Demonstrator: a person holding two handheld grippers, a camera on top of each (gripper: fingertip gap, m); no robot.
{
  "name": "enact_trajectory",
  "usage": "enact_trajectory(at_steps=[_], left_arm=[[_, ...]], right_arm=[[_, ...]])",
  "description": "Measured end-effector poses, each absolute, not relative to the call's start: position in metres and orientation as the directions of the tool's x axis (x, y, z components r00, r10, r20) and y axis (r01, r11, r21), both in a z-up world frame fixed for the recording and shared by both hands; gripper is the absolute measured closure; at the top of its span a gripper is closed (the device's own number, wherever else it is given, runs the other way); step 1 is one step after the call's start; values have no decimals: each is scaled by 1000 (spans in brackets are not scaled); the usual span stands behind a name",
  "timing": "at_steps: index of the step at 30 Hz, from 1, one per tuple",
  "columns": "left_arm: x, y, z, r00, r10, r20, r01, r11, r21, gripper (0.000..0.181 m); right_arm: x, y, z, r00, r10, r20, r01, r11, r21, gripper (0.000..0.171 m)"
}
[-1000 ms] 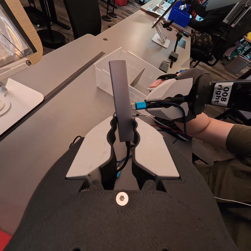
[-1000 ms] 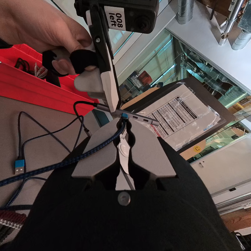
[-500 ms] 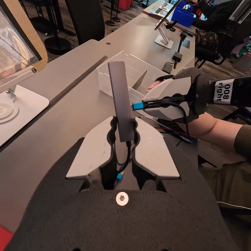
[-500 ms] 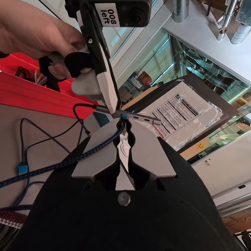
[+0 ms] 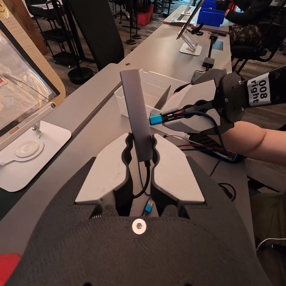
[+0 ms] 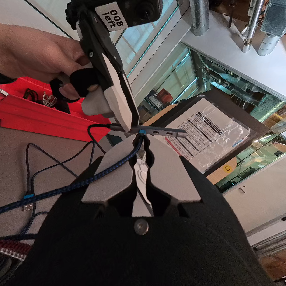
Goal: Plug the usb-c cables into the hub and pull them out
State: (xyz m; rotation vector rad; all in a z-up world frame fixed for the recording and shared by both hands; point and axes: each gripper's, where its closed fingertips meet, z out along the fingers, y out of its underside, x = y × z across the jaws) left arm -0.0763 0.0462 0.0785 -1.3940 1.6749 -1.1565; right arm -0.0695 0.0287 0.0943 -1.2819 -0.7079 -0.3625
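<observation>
The left gripper is closed on the lower part of the grey USB-C hub, which stands nearly upright between its fingers, tilted slightly toward 11 o'clock, with its own black lead dropping from the bottom end between the fingers. From 3 o'clock in the left wrist view the right gripper is clamped on the blue-shelled plug of a dark blue braided USB-C cable; the plug tip sits at the hub's right edge, seemingly seated in a port. In the right wrist view the hub lies across the frame at 12 o'clock of the right gripper, the blue plug meeting its port side, two free ports toward 3 o'clock of it, and the braided cable trailing out to 8 o'clock over the grey counter. The left gripper comes in from 11 o'clock, held by a hand. A red bin sits at 9 o'clock, a clear plastic bin behind the hub in the left wrist view, and a bundle of red, white and blue cables lies under the forearm
</observation>
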Motion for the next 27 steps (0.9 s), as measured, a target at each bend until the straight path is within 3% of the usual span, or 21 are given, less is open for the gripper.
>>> enact_trajectory(at_steps=[1,8,23,27], left_arm=[[-76,46,78,-212,-976,38,-392,49,-919,159],[-78,46,78,-176,-980,-95,-404,160,-901,159],[-72,51,73,-127,-981,-147,-421,188,-887,159],[-79,60,71,-138,-981,-136,-445,184,-876,159]], right_arm=[[-70,28,94,735,132,665,619,271,-738,164],[-71,29,93,728,118,675,629,276,-727,164],[-67,34,88,730,115,673,636,245,-732,164],[-71,42,76,723,203,661,622,225,-750,160]])
